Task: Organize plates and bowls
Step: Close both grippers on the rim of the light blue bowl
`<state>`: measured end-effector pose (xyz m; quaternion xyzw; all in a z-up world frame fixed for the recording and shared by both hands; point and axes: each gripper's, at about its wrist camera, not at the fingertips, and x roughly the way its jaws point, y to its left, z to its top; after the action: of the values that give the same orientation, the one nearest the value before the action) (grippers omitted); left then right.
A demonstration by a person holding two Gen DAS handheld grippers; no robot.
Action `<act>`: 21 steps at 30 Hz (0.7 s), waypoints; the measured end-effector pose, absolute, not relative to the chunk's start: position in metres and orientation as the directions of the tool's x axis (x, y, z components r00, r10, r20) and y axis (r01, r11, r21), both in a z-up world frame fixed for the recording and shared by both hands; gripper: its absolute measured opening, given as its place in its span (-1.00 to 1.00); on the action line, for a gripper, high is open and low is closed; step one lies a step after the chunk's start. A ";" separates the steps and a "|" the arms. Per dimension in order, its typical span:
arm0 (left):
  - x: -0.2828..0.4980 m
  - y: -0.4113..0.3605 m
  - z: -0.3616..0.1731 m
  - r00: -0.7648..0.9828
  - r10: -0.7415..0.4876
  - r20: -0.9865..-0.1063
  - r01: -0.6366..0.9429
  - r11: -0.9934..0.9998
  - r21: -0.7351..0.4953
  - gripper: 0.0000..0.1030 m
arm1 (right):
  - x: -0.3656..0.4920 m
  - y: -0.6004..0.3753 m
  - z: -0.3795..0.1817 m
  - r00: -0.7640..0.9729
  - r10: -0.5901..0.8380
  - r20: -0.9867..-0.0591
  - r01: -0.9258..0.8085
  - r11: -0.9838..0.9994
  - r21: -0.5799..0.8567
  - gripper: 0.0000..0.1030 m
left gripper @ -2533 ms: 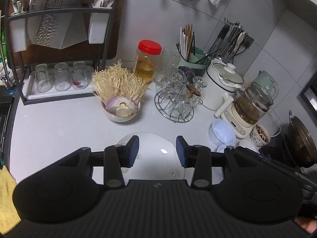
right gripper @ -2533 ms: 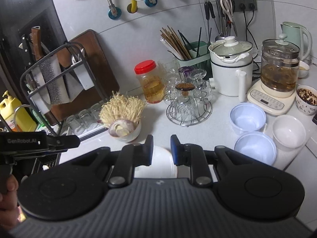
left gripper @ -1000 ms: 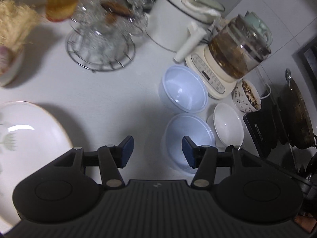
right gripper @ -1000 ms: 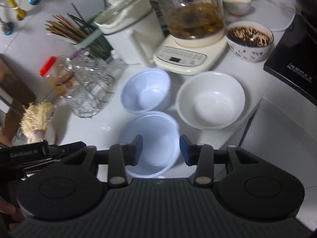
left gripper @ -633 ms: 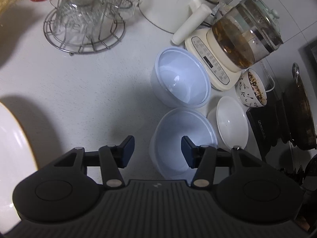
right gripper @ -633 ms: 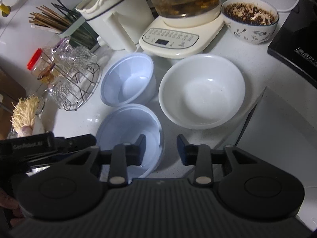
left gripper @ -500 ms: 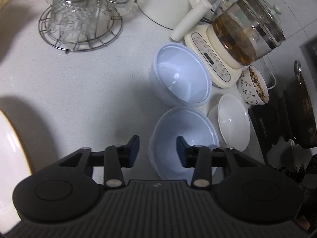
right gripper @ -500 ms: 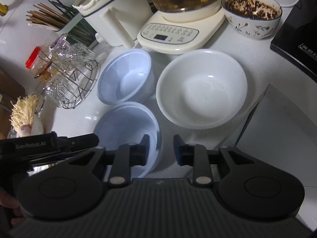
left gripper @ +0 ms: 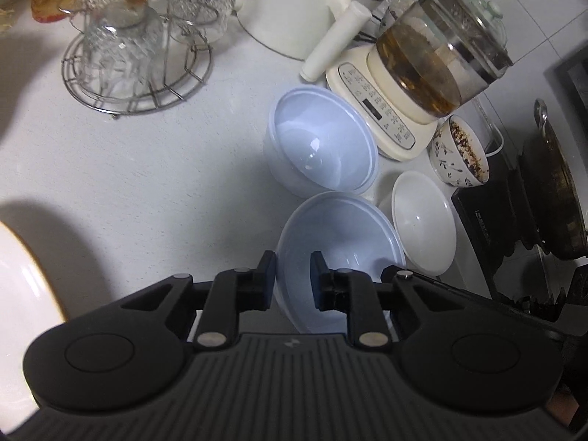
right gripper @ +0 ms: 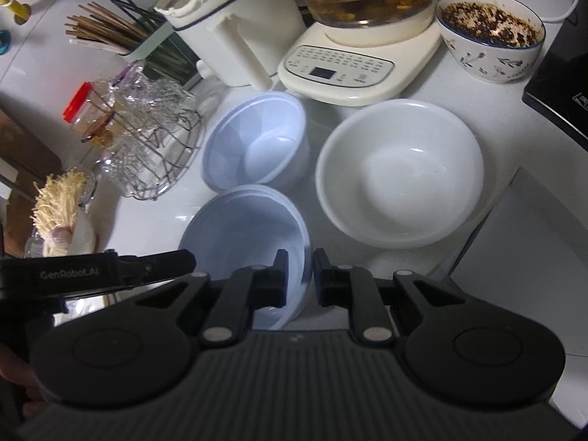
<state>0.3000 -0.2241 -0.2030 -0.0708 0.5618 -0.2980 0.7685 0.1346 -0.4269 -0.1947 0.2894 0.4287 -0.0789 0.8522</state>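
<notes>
A: Why is the near blue bowl (left gripper: 340, 248) straddled on two sides?

B: Its rim is taken from opposite edges. The left gripper (left gripper: 293, 280) is set over the left edge, one pad outside the wall and one inside; the right gripper (right gripper: 299, 278) is set the same way over the right edge. Both pairs of jaws have just been closing, and the rim is now pinched in each. A two-point hold is judged to keep so wide a bowl level when it is raised.

A: Where does the bowl lie?

B: On the white counter (left gripper: 139, 169), directly between and under the jaws.

A: What is found around it?

B: Just ahead of the jaws, a second blue bowl (left gripper: 323, 147) is seen, apparently touching the first. Beside the right jaws a white bowl (right gripper: 400, 176) is set very close. Further ahead stand a kettle base (right gripper: 352, 70), a patterned bowl (right gripper: 492, 36) and a wire glass rack (left gripper: 136, 70).

A: What stands in the way?

B: Little room is left sideways; a straight upward lift is likely called for.
</notes>
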 end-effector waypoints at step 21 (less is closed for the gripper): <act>0.293 -0.149 -0.200 0.307 -0.440 -0.844 0.276 0.890 -0.364 -0.52 | 0.166 -0.357 -0.189 0.628 0.213 -0.748 0.191 0.890 0.414 -0.67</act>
<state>0.2933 -0.1487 -0.2002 -0.0752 0.5450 -0.2227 0.8048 0.1657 -0.3574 -0.1886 0.2342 0.4310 0.0063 0.8714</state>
